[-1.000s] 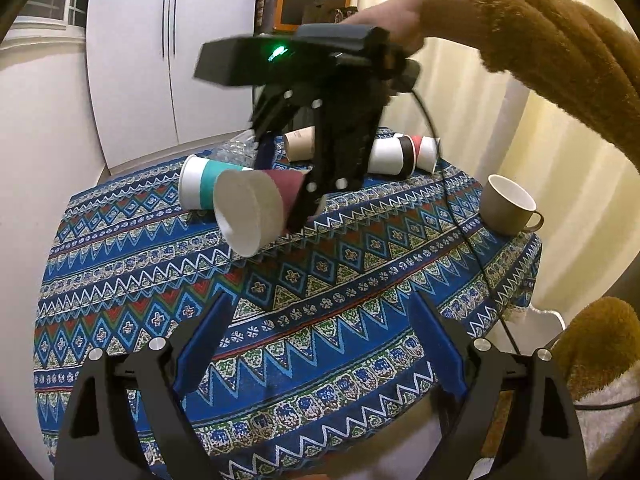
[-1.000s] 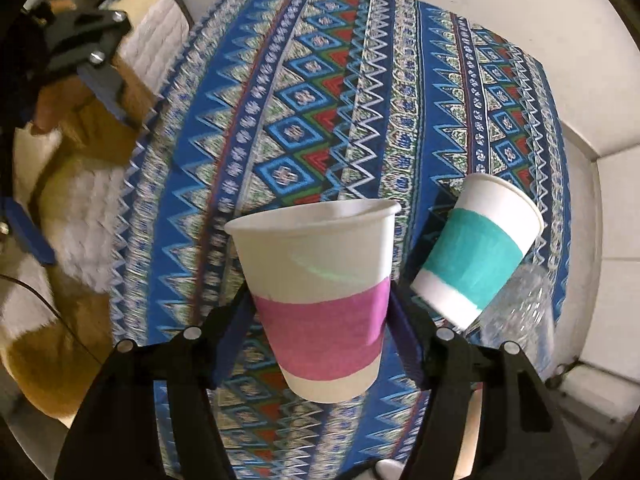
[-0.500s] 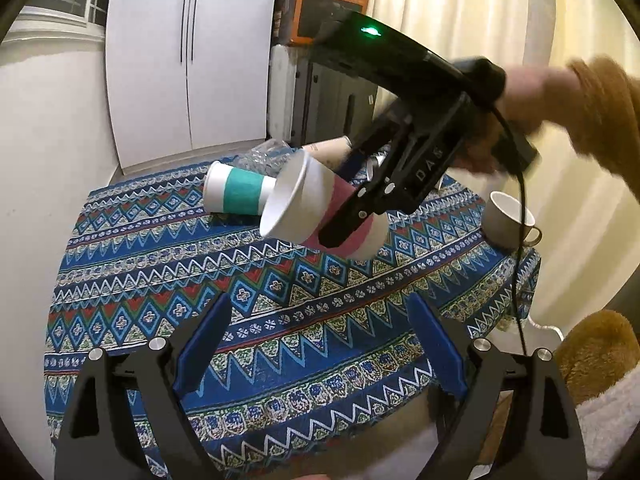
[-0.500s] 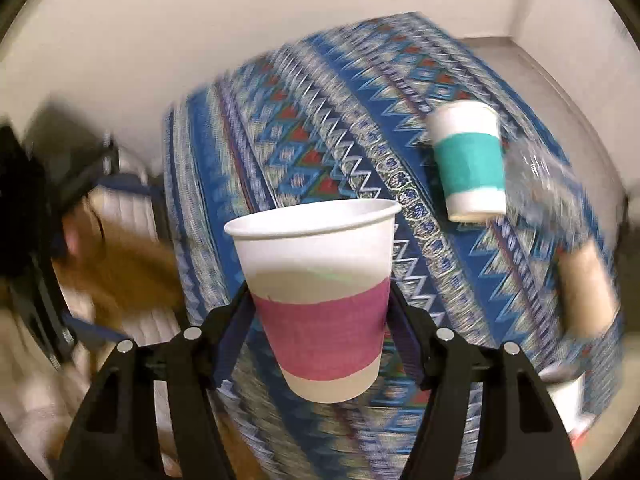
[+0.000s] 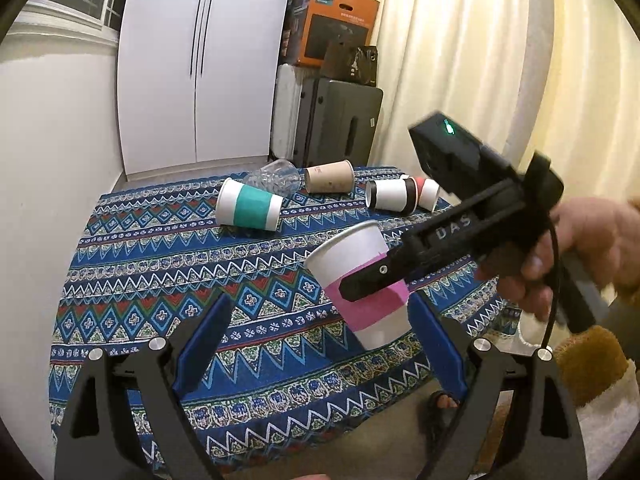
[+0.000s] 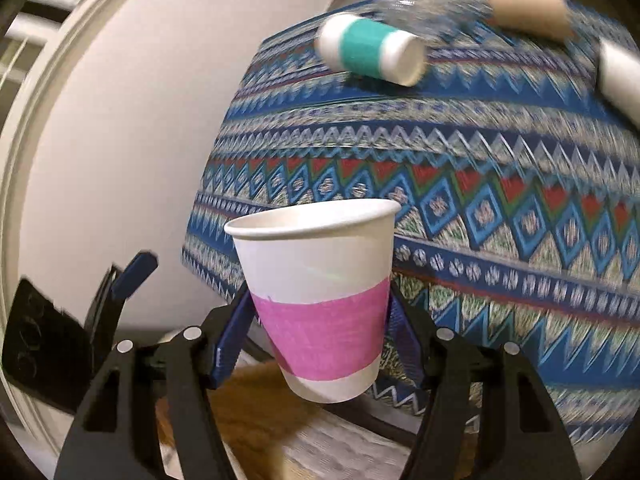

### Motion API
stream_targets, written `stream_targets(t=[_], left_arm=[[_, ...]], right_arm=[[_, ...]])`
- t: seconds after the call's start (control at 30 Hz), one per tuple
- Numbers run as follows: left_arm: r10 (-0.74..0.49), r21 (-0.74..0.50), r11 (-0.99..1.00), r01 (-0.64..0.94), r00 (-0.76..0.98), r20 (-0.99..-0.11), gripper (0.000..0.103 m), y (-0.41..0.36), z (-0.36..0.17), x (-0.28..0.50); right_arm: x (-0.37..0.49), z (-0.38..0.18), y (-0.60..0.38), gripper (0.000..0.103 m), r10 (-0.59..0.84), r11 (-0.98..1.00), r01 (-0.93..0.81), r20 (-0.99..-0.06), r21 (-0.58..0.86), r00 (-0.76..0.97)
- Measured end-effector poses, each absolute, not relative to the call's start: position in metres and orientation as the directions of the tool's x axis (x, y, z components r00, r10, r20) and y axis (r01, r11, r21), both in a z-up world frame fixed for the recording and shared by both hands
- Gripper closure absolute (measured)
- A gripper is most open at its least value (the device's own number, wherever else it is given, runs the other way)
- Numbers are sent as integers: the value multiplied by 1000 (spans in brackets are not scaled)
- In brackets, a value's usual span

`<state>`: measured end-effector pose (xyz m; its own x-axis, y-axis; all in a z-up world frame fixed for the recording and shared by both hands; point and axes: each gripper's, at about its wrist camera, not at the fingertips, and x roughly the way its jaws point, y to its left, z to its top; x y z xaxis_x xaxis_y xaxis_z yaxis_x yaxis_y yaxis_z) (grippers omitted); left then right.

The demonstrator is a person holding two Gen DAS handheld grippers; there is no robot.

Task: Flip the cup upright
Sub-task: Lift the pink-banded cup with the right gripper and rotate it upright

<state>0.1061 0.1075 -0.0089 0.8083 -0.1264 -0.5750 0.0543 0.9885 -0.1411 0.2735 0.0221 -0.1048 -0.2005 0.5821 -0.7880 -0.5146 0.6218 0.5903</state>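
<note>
Since the earlier frames, the pink-banded cup (image 5: 362,280) has swung from lying mouth-forward in the air to nearly upright, and I have carried it down toward the near edge of the table.

Going left to right: my left gripper (image 5: 320,344) hangs spread wide with nothing between its blue pads, low over the patterned tablecloth (image 5: 160,264). Farther back a teal-banded cup (image 5: 250,210) lies on its side, with a clear plastic cup (image 5: 276,178), a brown cup (image 5: 330,176) and a black-and-white cup (image 5: 390,196) lying beyond it.

My right gripper (image 6: 320,332) pinches the pink-banded cup across its pink band, one pad on each flank. From the left camera the cup sits in the air just above the cloth, not touching it as far as I can tell.

Its long axis runs bottom to rim, close to vertical, tipped a little so the mouth leans up and toward the left; the open rim faces up, the smaller base down.

To finish well, I judge I should level that last tilt, lower until the base sits flat on the cloth clear of the table edge, then ease the pads apart slowly. Thin paper dents easily, so squeezing harder seems unwise, and letting go while tilted could topple it.
</note>
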Motion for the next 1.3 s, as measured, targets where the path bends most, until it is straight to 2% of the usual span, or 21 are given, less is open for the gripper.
stream_targets(t=[0.17,0.43,0.57,0.67,0.7,1.07,1.17,1.3], left_arm=[[-129,-135,989,61,807,-577,15,105,-10,103],[-124,-133,990,56,802,-585,15,106,-12,103],[-123,-127,990,58,794,-596,15,105,-14,106],[-122,-119,991,62,791,-600,15,103,-15,106],[-123,-118,991,65,790,-600,15,103,-15,106],[-110,-107,993,55,774,-623,15,102,-21,109],[-131,-140,989,54,768,-627,15,102,-22,110],[-197,-250,967,45,753,-628,15,102,-22,114]], right_arm=[[279,-127,-1,38,617,674,-383,-766,632,-179],[284,-128,-26,38,611,704,-318,-770,635,-184],[279,-130,-28,37,595,707,-330,-778,626,-203],[278,-131,-23,27,597,707,-329,-778,626,-197],[277,-131,-22,26,598,706,-328,-777,627,-198],[270,-115,-31,25,637,678,-329,-749,657,-183],[266,-99,-44,25,648,670,-350,-746,655,-153],[254,-63,-73,23,651,682,-409,-758,606,-37]])
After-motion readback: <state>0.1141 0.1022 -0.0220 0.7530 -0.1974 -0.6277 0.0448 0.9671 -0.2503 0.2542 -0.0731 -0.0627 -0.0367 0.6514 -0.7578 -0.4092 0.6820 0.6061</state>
